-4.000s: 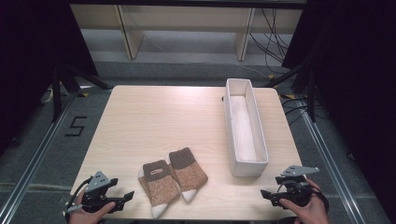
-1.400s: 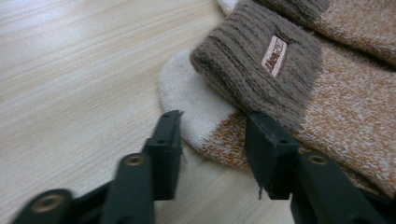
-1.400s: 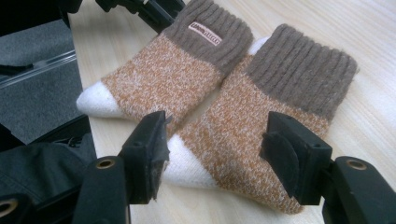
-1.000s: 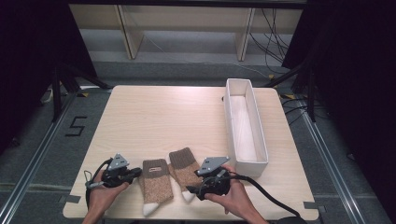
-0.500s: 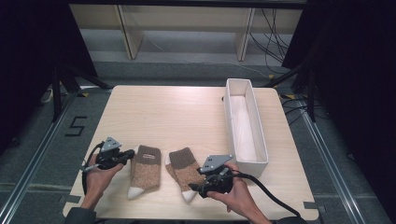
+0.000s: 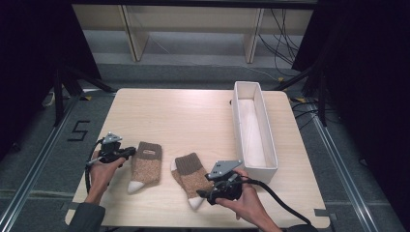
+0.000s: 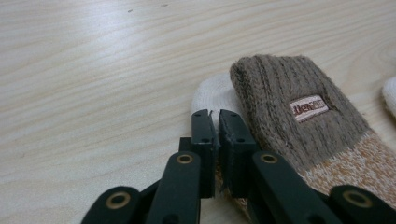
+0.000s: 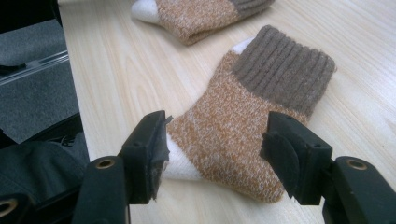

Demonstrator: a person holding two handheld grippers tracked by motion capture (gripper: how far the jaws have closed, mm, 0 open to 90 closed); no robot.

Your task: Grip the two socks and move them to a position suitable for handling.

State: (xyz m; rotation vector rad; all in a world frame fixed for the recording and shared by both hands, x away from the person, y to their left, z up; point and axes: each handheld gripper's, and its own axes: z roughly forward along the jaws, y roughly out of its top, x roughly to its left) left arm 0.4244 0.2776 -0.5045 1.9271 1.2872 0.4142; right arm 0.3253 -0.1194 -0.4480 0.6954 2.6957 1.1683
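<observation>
While left tongs (image 7: 215, 122) pinch sock (image 7: 299, 116), right tongs (image 8: 215, 149) gape.

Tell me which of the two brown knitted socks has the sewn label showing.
The left brown knitted sock, beside the left gripper; a small label shows on its dark cuff. The right brown knitted sock has a plain cuff.

Even overhead light brightens the bench (image 6: 193, 116); surroundings fall dark, shadows stay soft, close views blur toward their near edges.
</observation>
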